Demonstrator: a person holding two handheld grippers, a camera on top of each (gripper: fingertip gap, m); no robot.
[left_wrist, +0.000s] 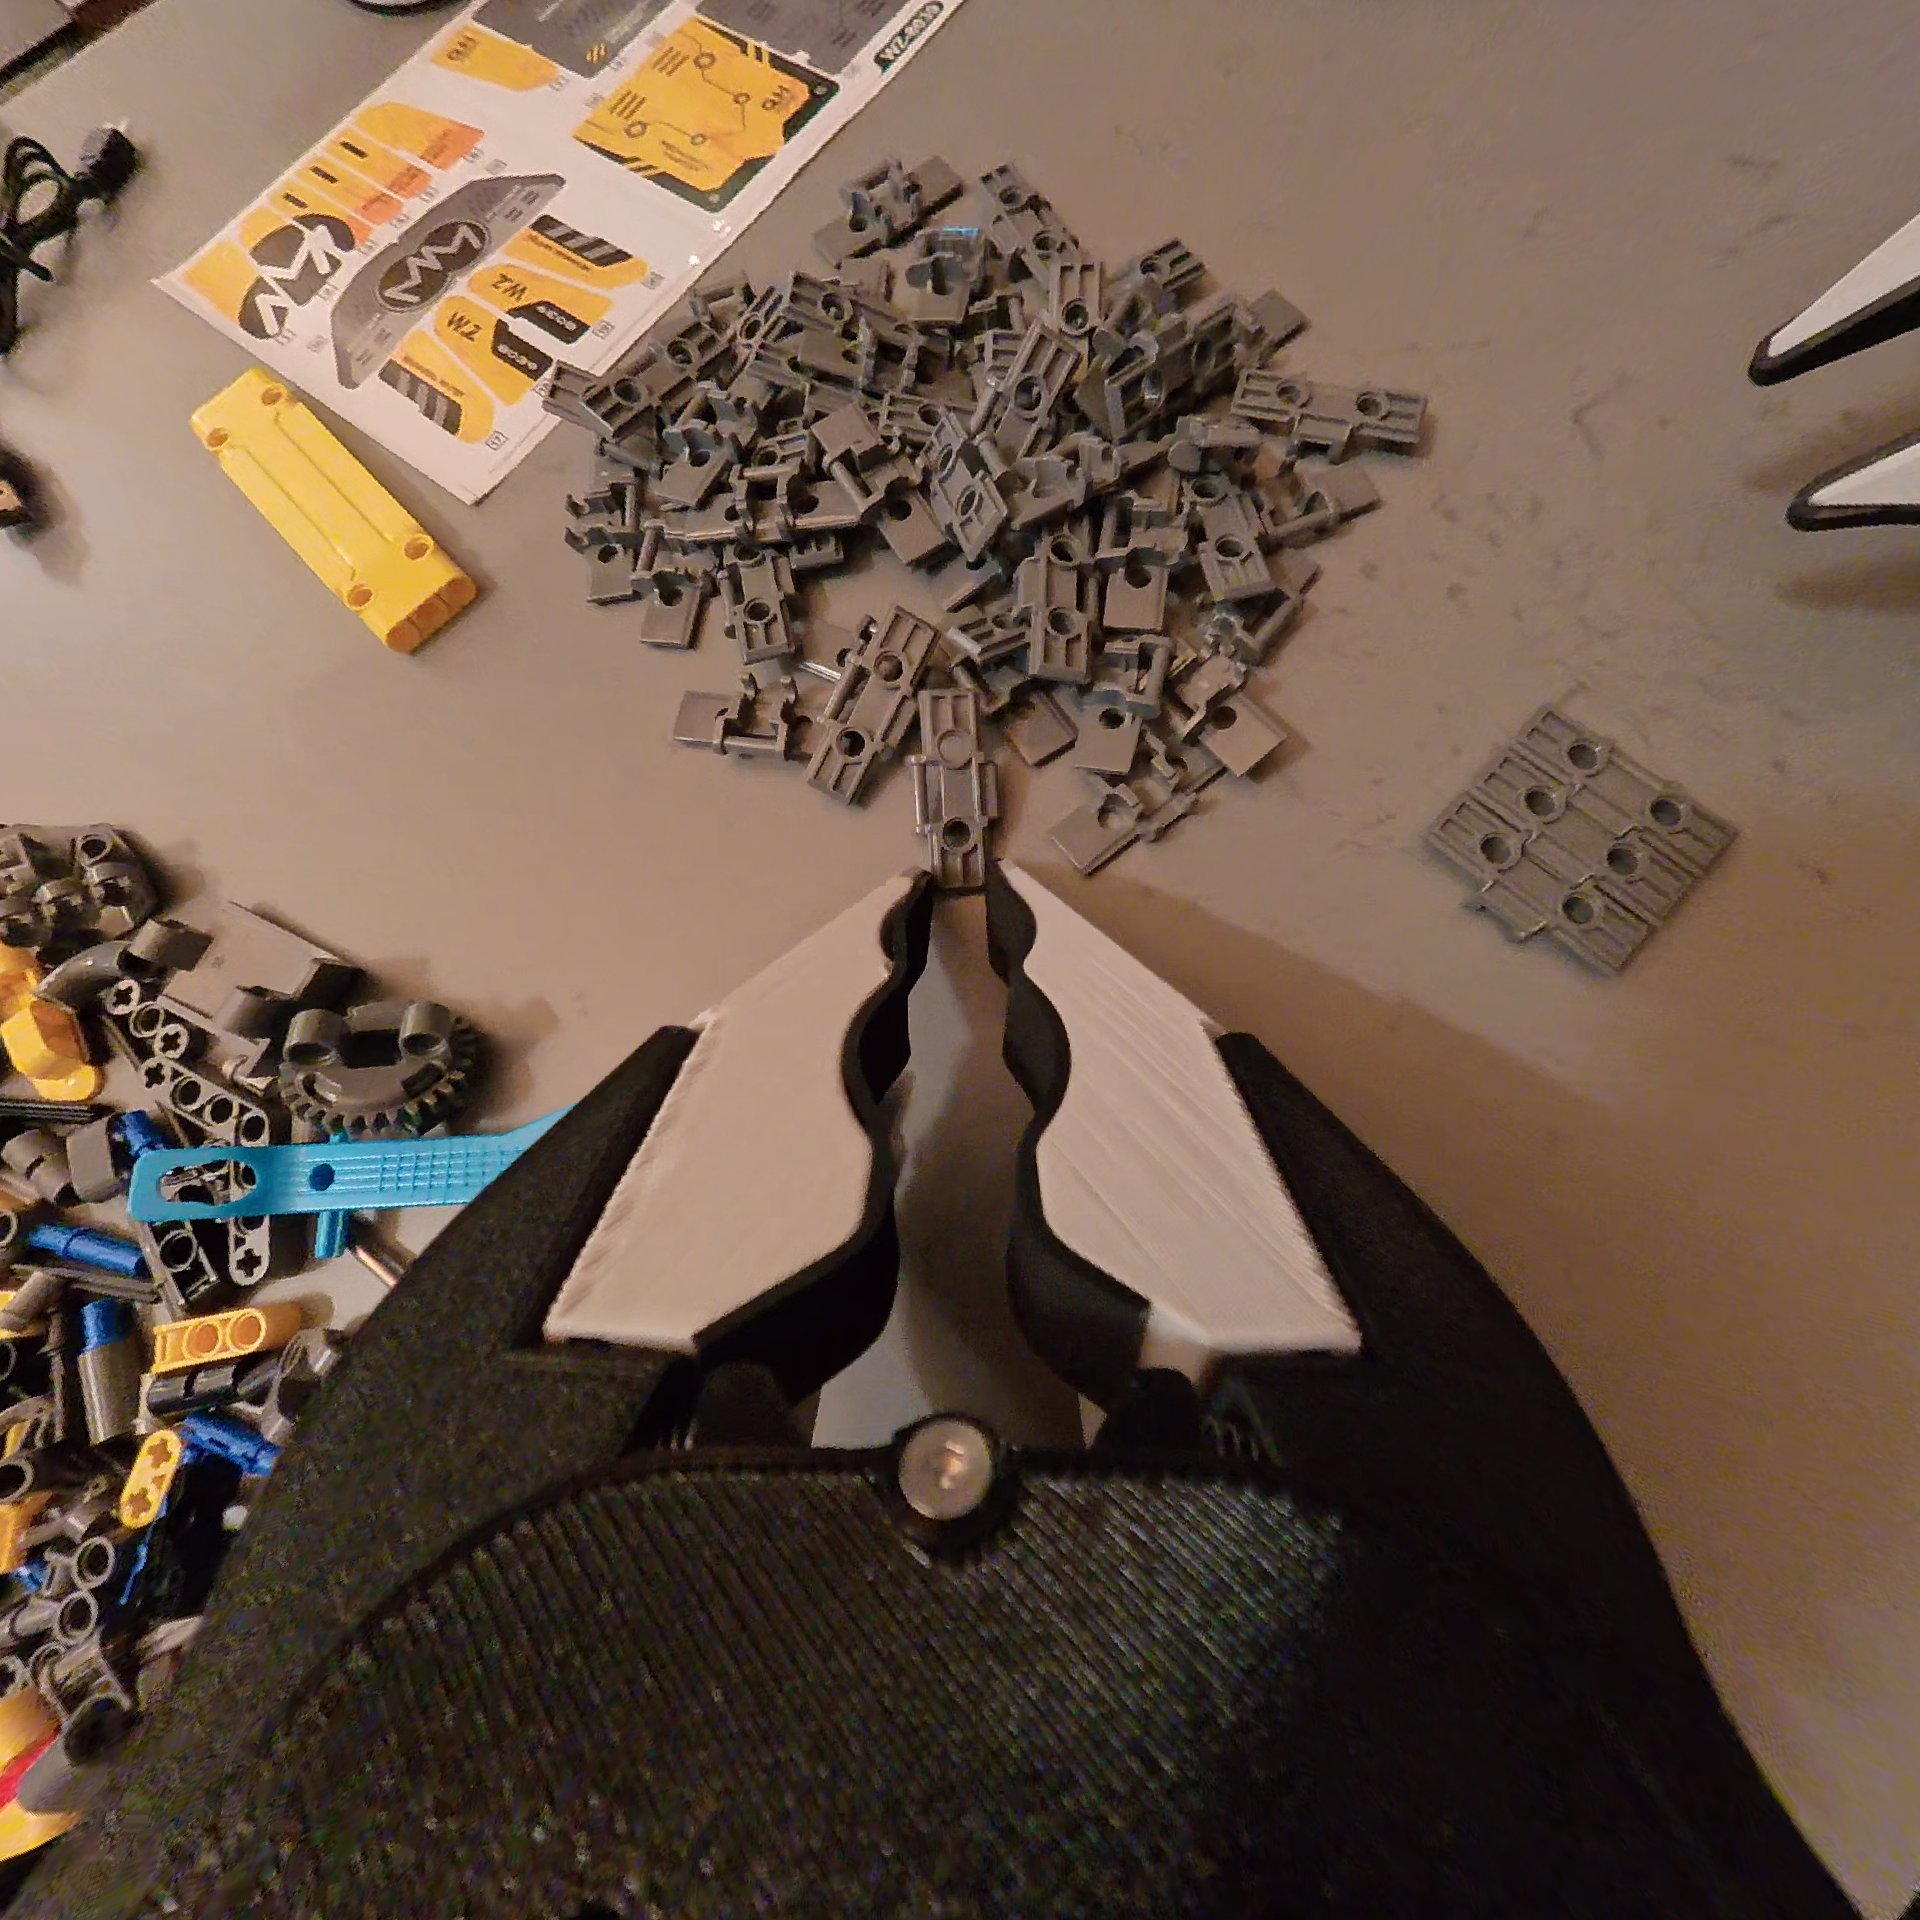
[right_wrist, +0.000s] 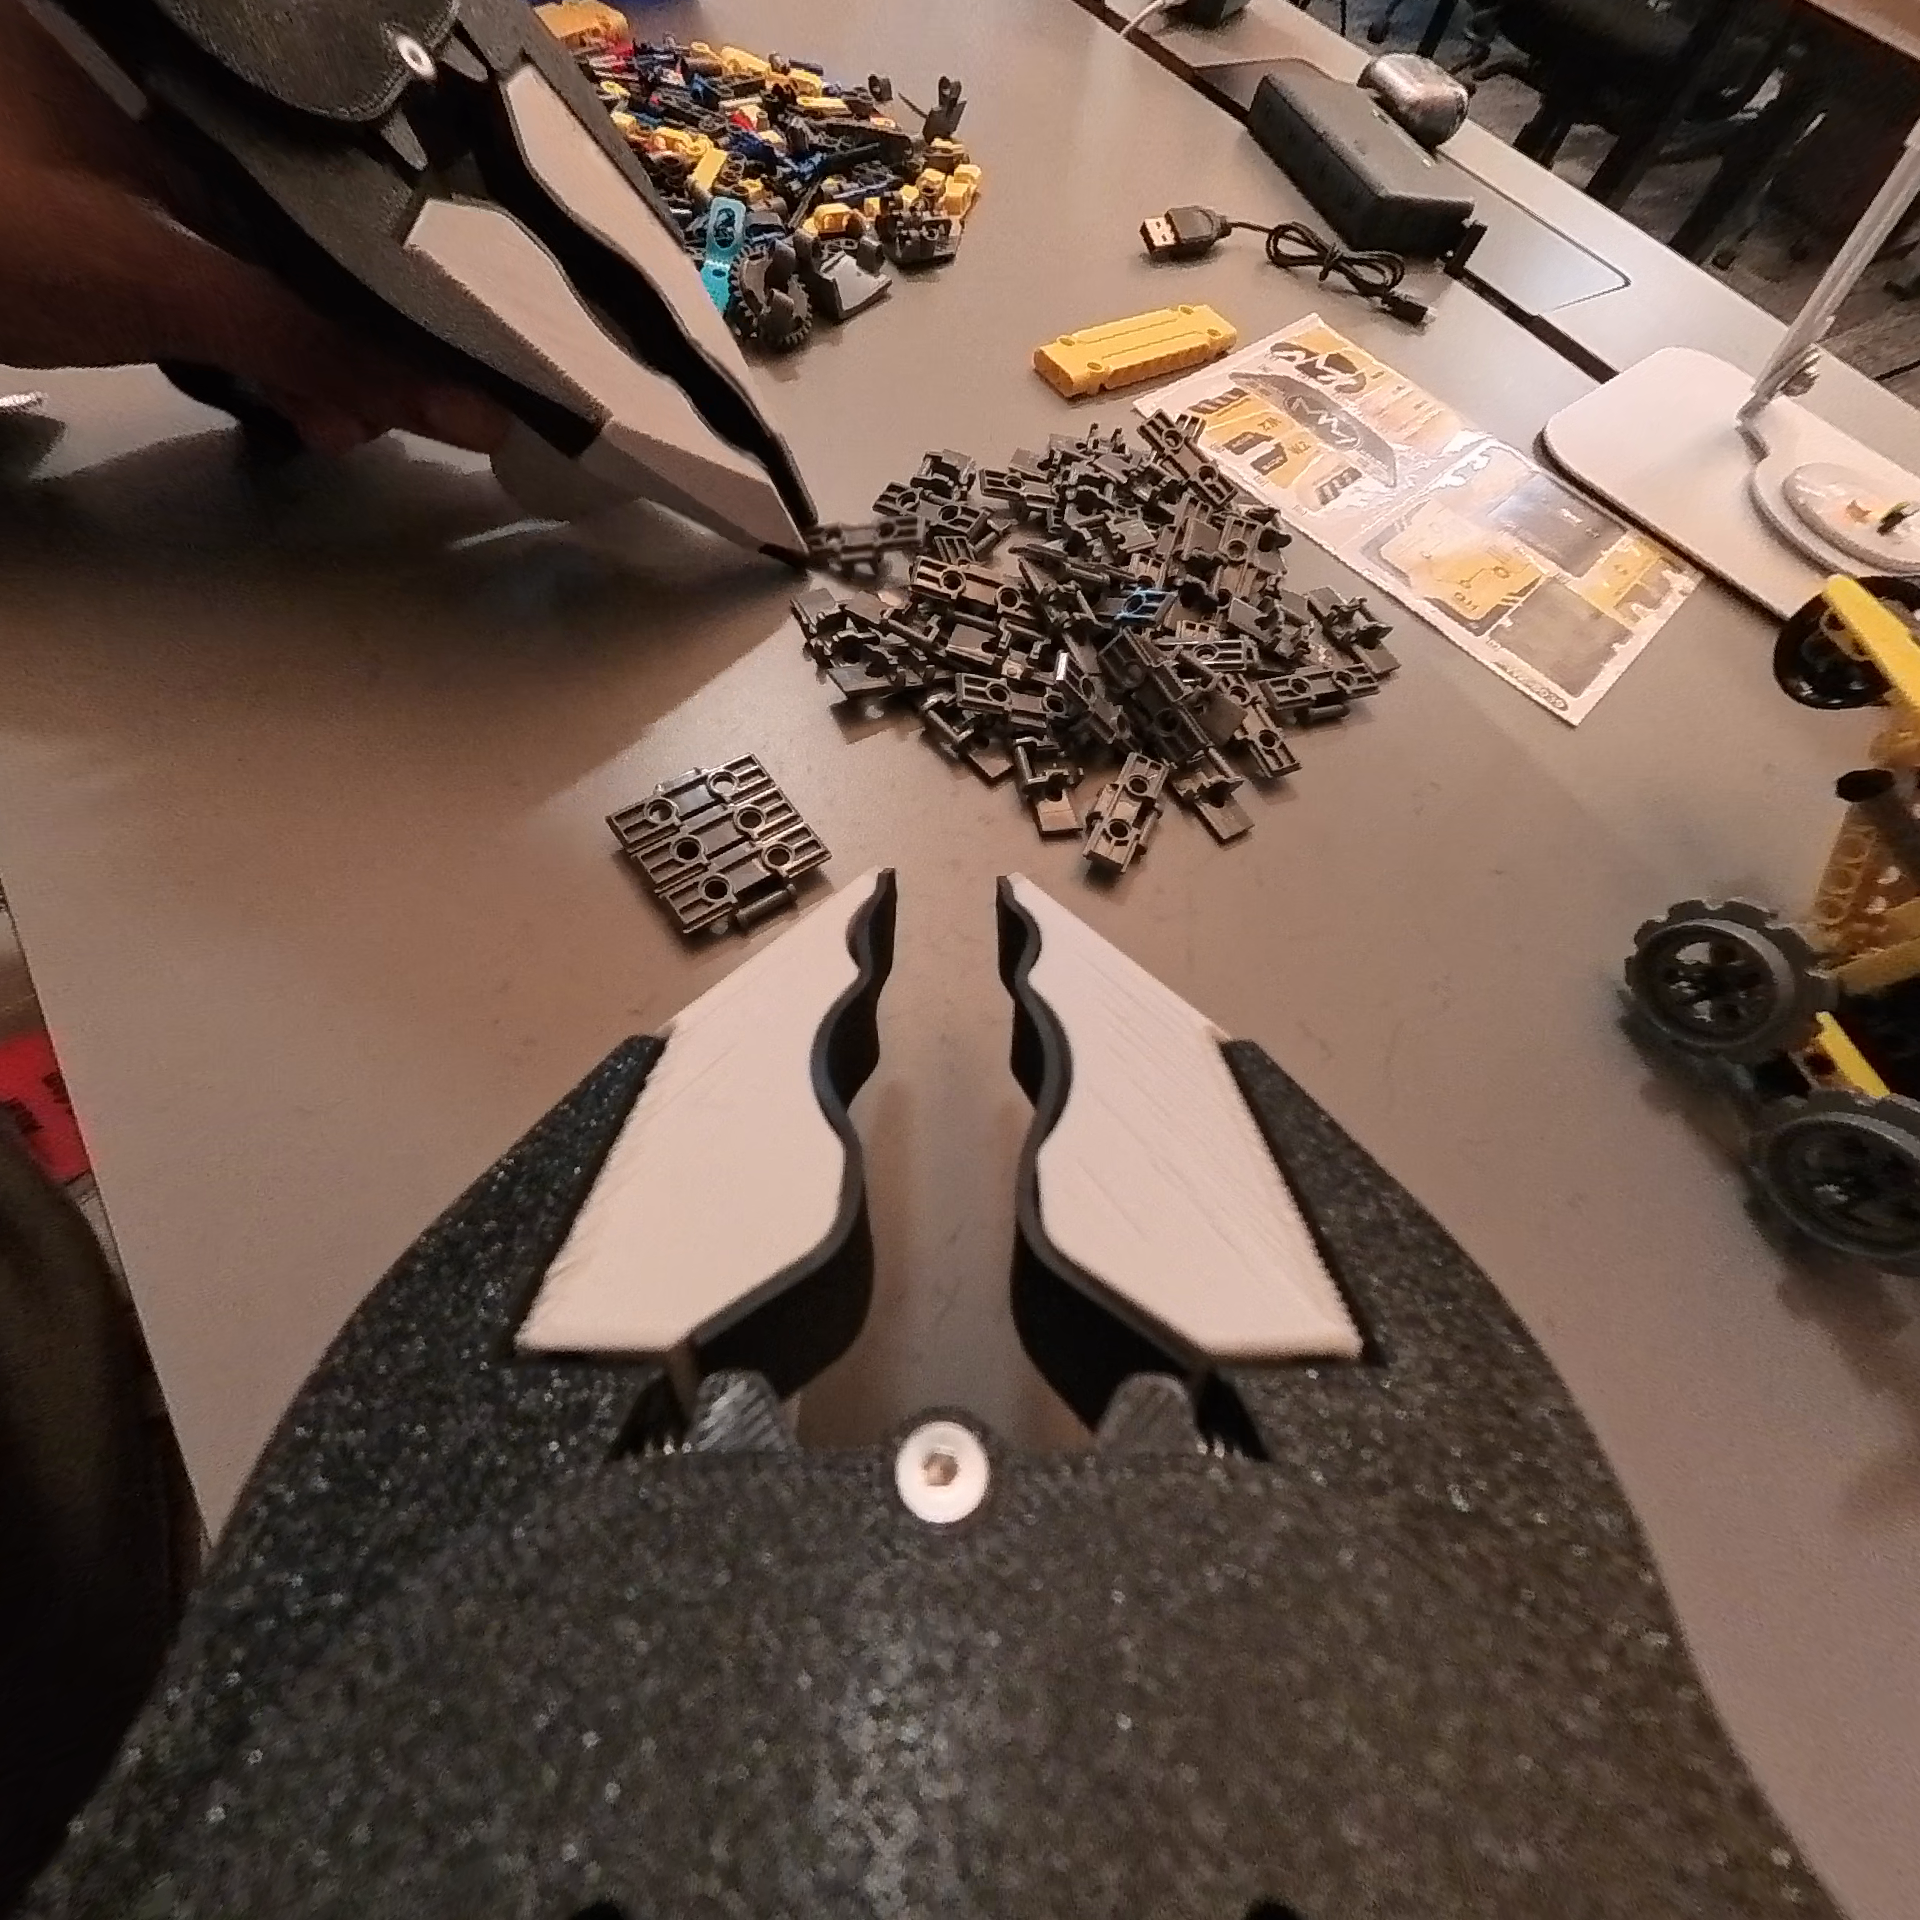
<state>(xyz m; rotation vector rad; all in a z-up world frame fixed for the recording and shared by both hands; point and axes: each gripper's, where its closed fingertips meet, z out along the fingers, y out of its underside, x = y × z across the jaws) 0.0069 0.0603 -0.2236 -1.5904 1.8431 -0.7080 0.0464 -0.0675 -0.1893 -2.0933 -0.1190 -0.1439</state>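
My left gripper (left_wrist: 958, 881) is shut on the near end of a short chain of two joined grey track links (left_wrist: 954, 790) at the near edge of a big pile of loose grey track links (left_wrist: 987, 468). In the right wrist view the left gripper (right_wrist: 795, 551) pinches that chain (right_wrist: 862, 542) at the pile's (right_wrist: 1101, 644) left edge. My right gripper (right_wrist: 945, 894) is open and empty, hovering just right of a flat grey mat of joined links (right_wrist: 717, 847). That mat also shows in the left wrist view (left_wrist: 1579, 836), right of the pile.
A sticker sheet (left_wrist: 499, 229) and a yellow panel piece (left_wrist: 332, 509) lie beyond the pile. A heap of mixed coloured parts (left_wrist: 114, 1247) is at the left. A partly built yellow wheeled model (right_wrist: 1808, 987), a lamp base (right_wrist: 1704, 478) and a USB cable (right_wrist: 1278, 249) sit at the right. The left gripper's tips are roughly 15 cm from the right gripper's.
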